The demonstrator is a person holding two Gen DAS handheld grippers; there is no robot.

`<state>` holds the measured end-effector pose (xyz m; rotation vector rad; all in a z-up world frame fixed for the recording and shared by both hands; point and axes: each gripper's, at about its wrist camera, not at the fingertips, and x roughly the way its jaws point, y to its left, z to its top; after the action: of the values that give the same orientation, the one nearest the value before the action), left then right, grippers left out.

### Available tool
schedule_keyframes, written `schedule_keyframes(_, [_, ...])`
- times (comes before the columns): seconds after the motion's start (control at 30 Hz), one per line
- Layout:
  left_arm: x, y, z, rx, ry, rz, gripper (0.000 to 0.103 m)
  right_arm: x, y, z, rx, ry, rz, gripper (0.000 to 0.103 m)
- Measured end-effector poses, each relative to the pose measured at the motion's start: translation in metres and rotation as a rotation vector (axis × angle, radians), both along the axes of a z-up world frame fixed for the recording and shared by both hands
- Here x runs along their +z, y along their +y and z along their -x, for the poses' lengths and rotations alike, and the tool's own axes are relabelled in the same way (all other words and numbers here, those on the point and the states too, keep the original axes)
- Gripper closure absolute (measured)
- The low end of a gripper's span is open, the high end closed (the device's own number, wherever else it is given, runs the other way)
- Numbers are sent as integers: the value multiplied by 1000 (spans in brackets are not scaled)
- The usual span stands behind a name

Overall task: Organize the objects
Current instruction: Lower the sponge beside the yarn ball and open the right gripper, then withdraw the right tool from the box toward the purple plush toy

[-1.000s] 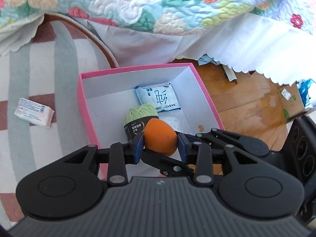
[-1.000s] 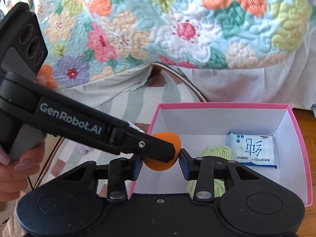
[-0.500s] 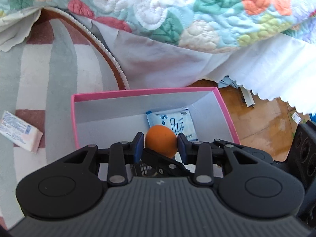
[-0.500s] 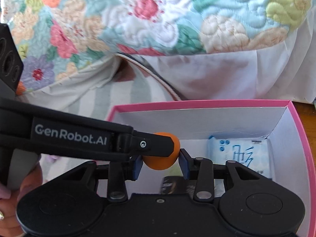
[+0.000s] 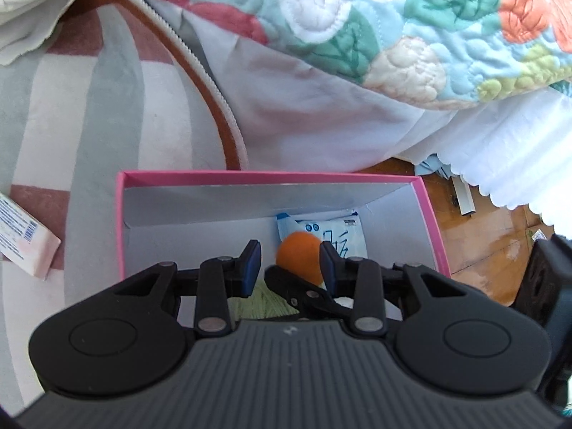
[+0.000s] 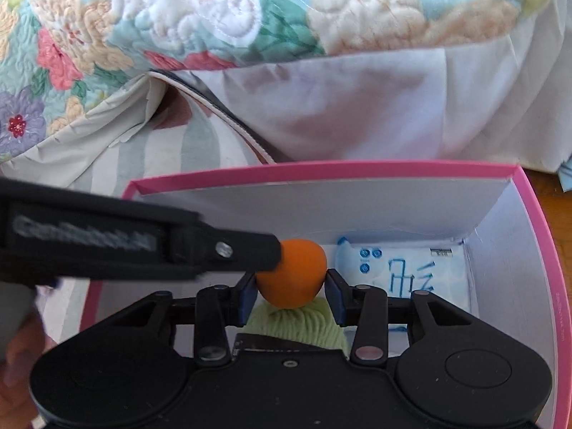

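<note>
Left hand-held gripper point(image 5: 289, 262): I see its blue pads spread apart; the orange ball point(image 5: 299, 257) sits against the right-side pad only, with open space to the other pad, so I read this one as released.

Right hand-held gripper point(image 6: 291, 291): from its own camera both pads press on the ball's flanks; I judge it clamped on the ball.

Ball position: held in the air over the pink box point(image 6: 321, 169), directly above the green yarn skein point(image 6: 296, 325), with the blue-printed tissue pack point(image 6: 400, 271) lying flat on the box floor beyond and to the right.

Key relation: the ball lies dead ahead between my right fingers; the left tool's finger point(image 6: 246, 252) reaches in from the left side and touches the ball's left flank. The ball is round, so no long axis matters.

Nearer hand: the right one owns the grip.

Judgement: a handover looks complete; next I'd draw the left tool clear, then lower the ball onto free box floor left of the skein.

Risk: it could roll off the yarn.

Outside the box: a soap-like carton point(image 5: 25, 239) on the striped rug point(image 5: 53, 125).
</note>
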<state>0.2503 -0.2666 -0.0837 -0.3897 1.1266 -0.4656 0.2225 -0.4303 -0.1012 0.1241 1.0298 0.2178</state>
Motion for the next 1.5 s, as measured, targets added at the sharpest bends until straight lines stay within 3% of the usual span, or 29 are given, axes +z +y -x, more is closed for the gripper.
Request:
schedule_keyframes(0.33, [13, 13, 20, -25, -16, -30, 70, 7, -18, 33, -72, -52, -64, 56])
schedule_keyframes(0.7, [68, 44, 71, -100, -70, -238, 69, 64, 4, 94, 10, -130, 5, 56])
schedule_keyframes(0.8, [84, 58, 87, -103, -74, -260, 69, 81, 10, 112, 18, -144, 31, 55])
schedule_keyframes(0.97, [107, 83, 115, -76, -88, -269, 67, 106, 19, 139, 39, -162, 52, 46])
schedule_keyframes(1.1, [114, 106, 136, -42, -68, -267, 62, 122, 29, 156, 49, -169, 79, 27])
schedule_keyframes(1.27, [122, 129, 159, -21, -61, -285, 55, 136, 40, 175, 58, -164, 116, 23])
schedule_keyframes(1.5, [140, 148, 182, -13, -76, -317, 44, 150, 52, 194, 70, -152, 89, 15])
